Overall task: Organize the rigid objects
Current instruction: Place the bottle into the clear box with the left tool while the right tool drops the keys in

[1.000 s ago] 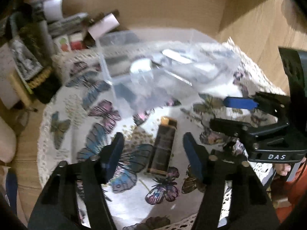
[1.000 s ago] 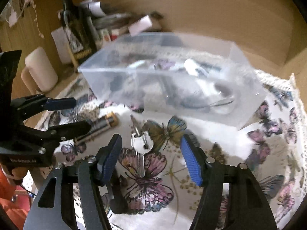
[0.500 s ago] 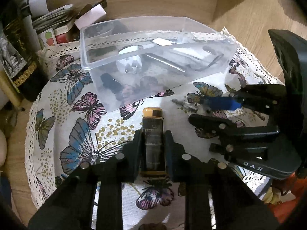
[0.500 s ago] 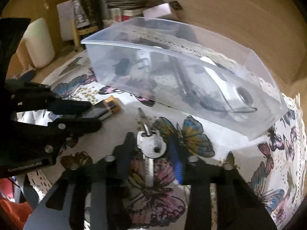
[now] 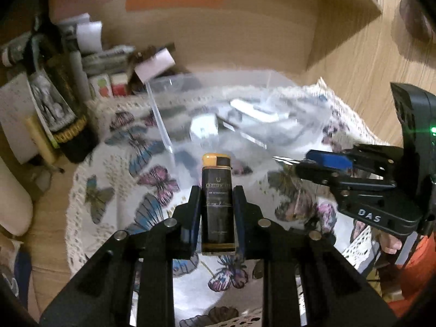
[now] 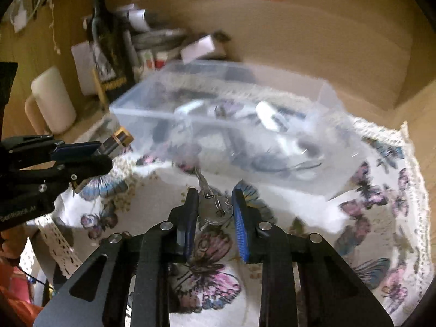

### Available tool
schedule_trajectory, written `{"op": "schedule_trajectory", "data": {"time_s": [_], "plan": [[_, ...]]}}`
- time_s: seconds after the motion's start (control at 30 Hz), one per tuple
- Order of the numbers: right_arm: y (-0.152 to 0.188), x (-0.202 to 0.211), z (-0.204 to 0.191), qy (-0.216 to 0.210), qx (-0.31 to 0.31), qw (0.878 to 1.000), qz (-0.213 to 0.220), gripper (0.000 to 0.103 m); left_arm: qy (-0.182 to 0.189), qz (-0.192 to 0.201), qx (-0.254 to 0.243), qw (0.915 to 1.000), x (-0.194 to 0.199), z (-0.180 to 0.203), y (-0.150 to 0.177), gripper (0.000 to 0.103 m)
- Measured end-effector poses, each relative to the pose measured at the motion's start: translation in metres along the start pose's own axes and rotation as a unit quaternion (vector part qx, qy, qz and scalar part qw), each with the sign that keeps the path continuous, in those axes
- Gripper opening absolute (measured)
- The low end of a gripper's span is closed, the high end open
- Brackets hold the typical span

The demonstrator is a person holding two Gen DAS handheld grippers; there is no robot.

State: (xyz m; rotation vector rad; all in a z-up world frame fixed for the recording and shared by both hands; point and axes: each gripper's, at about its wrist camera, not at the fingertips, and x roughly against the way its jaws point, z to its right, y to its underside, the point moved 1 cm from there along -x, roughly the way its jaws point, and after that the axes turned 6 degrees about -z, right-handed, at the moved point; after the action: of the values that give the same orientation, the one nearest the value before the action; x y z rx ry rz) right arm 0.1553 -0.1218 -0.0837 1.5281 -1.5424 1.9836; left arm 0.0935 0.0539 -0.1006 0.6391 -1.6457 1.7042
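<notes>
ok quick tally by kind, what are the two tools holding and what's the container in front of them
lighter: 1, in the left tool
keys: 1 bunch, in the right tool
bin: 1, clear, on the cloth
total: 3

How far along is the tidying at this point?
Done: the clear bin already holds several blurred items. In hand: the left gripper clamps the black lighter, the right gripper clamps the keys. Left: dropping both into the bin.
</notes>
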Motion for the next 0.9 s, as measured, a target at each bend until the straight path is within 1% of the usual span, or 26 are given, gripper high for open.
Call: {"op": "schedule_trajectory", "data": {"time_s": [0.17, 0.37, 0.53, 0.67, 0.77, 0.8, 0.9], "plan": [[-0.009, 0.027, 0.007, 0.006, -0.009, 0.999, 0.042, 0.023, -0.007, 0.033, 0.01, 0.9994, 0.016, -0.004, -0.012, 0.023], [-0.026, 0.053, 0.018, 0.014, -0.017, 0.996, 0.09, 0.023, -0.012, 0.059, 0.015, 0.9981, 0.026, -0.004, -0.029, 0.023], [-0.041, 0.067, 0.025, 0.021, -0.02, 0.992, 0.123, 0.023, -0.014, 0.076, 0.015, 0.9969, 0.029, -0.005, -0.045, 0.023], [-0.058, 0.068, 0.029, 0.018, -0.02, 0.99, 0.137, 0.023, -0.005, 0.076, 0.02, 0.9969, 0.026, -0.008, -0.059, 0.023], [-0.07, 0.063, 0.031, 0.015, -0.019, 0.99, 0.139, 0.023, -0.009, 0.074, 0.018, 0.9971, 0.019, -0.008, -0.068, 0.023], [-0.073, 0.061, 0.032, 0.013, -0.019, 0.99, 0.138, 0.023, -0.012, 0.079, 0.012, 0.9967, 0.014, -0.008, -0.071, 0.023], [-0.08, 0.052, 0.031, 0.009, -0.018, 0.991, 0.132, 0.023, -0.016, 0.067, 0.014, 0.9976, 0.0, -0.01, -0.078, 0.023]]}}
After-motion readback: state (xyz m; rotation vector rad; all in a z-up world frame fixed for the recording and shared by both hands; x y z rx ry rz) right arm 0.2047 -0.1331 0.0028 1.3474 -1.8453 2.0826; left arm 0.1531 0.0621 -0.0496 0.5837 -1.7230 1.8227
